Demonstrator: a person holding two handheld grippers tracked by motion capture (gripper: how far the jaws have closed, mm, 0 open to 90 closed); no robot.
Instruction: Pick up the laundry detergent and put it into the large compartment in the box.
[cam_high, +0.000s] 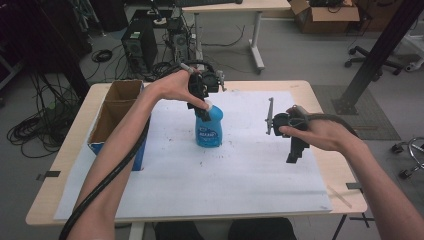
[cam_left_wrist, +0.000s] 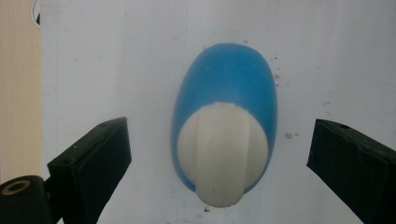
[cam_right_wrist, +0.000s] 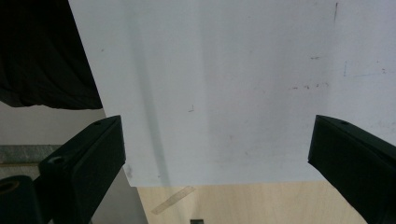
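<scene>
Closest to the person, the right gripper hangs over the near-right part of the white sheet that covers the table. Its jaws are spread wide with nothing between them, and in the right gripper view they look down at bare paper, the sheet's edge and a strip of wood beyond it.

A bit further in, roughly mid-table, there's a blue bottle standing upright on the sheet, white cap on top. The left gripper sits right above it, pointing down. From the left gripper view the jaws are wide apart, one on each side of the cap, not touching it, with the bottle below.

Off to the left, an open cardboard box with a blue side sits at the table's edge.
</scene>
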